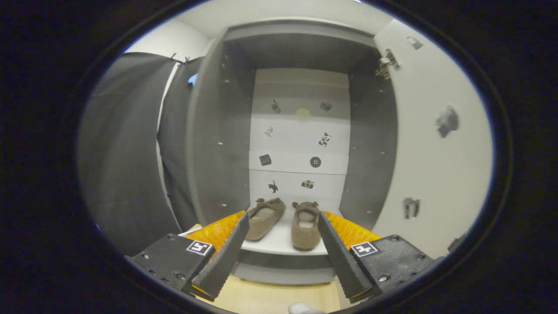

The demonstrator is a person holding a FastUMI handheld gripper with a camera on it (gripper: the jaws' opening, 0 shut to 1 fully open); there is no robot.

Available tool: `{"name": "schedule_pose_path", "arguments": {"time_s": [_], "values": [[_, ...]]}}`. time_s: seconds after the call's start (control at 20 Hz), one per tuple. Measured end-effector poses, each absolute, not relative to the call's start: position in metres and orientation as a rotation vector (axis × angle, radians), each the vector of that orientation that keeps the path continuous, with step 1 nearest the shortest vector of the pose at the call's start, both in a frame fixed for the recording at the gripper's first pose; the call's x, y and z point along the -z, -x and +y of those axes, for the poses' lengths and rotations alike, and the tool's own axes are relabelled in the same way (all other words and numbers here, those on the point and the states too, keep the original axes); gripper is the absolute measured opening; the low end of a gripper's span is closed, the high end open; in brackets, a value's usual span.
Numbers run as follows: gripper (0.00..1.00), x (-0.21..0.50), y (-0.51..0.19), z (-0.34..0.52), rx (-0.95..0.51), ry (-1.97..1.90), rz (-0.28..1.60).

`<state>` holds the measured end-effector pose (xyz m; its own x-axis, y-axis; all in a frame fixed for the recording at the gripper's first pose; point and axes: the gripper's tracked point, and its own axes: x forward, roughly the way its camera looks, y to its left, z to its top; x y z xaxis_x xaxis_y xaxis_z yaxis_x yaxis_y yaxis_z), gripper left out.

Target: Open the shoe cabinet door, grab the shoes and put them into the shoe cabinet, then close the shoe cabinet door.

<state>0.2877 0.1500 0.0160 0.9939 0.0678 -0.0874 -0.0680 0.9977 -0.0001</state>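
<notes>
Gripper (282,222): jaws spread wide, nothing held or touched; a square black-and-white marker is borne on each finger mount. Shoes: left shoe (265,217) and right shoe (305,224), set side by side on the bottom shelf (279,245) of the shoe cabinet (218,144), seen between and beyond the fingers. Cabinet door (429,144): swung open at the right. Small picture stickers are fixed to the back panel (300,148) and door; no legible writing is found

Shoe cabinet (218,144) is wide open, door (427,144) swung out at 3 o'clock. Both shoes (305,224) sit on the bottom shelf (281,242) at 12 o'clock, just beyond the gripper (283,218), whose fingers are spread with nothing between them.
</notes>
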Motion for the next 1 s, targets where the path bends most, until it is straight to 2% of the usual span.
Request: {"name": "schedule_pose_path", "arguments": {"time_s": [0.25, 0.55, 0.75, 1.0], "values": [[1.00, -0.016, -0.159, 0.126, -0.094, -0.015, 0.040], [1.00, -0.014, -0.033, 0.056, -0.084, 0.001, 0.018], [1.00, -0.014, 0.009, -0.029, 0.019, -0.031, 0.007], [1.00, -0.012, -0.002, -0.134, 0.116, -0.060, 0.005]]}}
